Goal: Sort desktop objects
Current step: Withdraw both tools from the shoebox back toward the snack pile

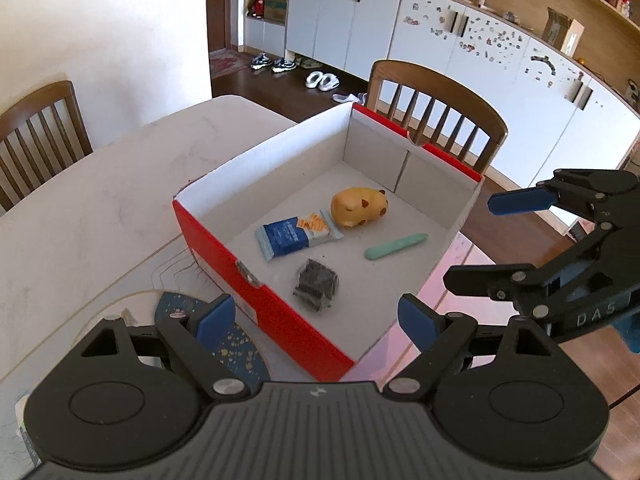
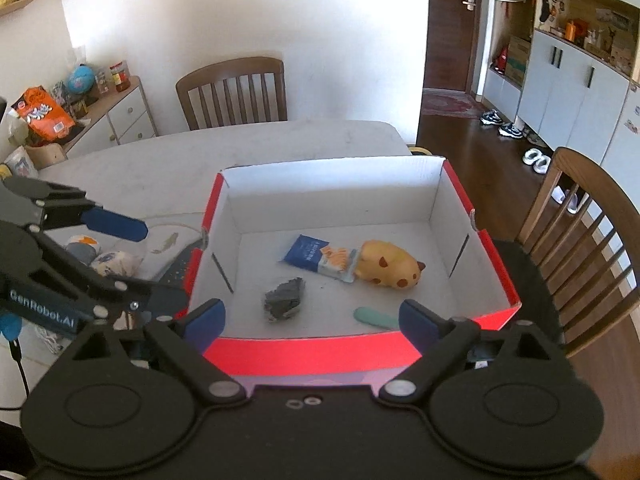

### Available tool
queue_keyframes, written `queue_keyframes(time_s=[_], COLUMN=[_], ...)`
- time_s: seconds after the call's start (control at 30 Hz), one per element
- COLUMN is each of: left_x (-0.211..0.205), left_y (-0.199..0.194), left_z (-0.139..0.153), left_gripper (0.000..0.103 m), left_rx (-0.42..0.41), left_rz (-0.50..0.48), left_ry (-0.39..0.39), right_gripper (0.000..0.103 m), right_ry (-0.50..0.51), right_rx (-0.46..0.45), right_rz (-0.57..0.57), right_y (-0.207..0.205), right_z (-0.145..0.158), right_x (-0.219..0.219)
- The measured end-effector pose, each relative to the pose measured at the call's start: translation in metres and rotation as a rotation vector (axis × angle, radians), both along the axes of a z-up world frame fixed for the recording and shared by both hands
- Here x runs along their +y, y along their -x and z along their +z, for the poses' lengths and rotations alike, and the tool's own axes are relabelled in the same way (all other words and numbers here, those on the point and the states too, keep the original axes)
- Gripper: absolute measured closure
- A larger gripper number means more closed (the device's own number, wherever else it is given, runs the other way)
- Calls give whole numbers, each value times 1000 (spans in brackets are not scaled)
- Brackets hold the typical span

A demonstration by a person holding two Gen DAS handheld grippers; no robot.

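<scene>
A red cardboard box (image 1: pixel 224 248) (image 2: pixel 320 350) with a white inside sits on the table. In it lie a yellow animal toy (image 1: pixel 360 206) (image 2: pixel 386 266), a blue snack packet (image 1: pixel 298 236) (image 2: pixel 318 256), a dark wrapped item (image 1: pixel 316 286) (image 2: pixel 284 299) and a mint green stick (image 1: pixel 396 246) (image 2: pixel 374 317). My left gripper (image 1: pixel 316 316) is open and empty above the box's near left wall; it also shows in the right wrist view (image 2: pixel 156 260). My right gripper (image 2: pixel 312 312) is open and empty over the near wall; it shows in the left wrist view (image 1: pixel 468 240).
Left of the box lie a dark blue speckled mat (image 1: pixel 236 344) (image 2: pixel 180 272), a clear cup (image 2: pixel 168 240) and small round packets (image 2: pixel 116 262). Wooden chairs (image 1: pixel 436 116) (image 2: pixel 236 92) stand around the pale table (image 1: pixel 100 208). The table edge is at the right.
</scene>
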State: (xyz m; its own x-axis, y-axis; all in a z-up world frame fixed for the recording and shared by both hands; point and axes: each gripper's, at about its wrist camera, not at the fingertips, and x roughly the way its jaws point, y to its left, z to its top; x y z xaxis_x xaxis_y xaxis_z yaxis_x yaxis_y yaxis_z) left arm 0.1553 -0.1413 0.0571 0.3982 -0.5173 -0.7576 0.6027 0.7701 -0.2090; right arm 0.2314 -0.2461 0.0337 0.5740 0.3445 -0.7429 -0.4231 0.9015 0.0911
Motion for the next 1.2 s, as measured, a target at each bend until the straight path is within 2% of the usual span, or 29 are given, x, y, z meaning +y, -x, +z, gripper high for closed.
queue_keyframes(time_s=[0.17, 0.33, 0.8, 1.2], left_x=[12, 26, 64, 96], left_y=[12, 22, 52, 72], left_z=[-1, 0, 2, -6], left_gripper=[14, 6, 3, 3], left_rx=[-4, -14, -58, -52], left_rz=[-2, -1, 4, 17], left_ry=[9, 21, 43, 60], right_gripper=[6, 6, 4, 4], right_ry=[3, -8, -16, -31], right_rx=[-4, -8, -26, -36], right_rz=[-17, -43, -84, -90], right_y=[11, 22, 55, 79], right_z=[0, 2, 1, 2], right_x=[9, 15, 45, 75])
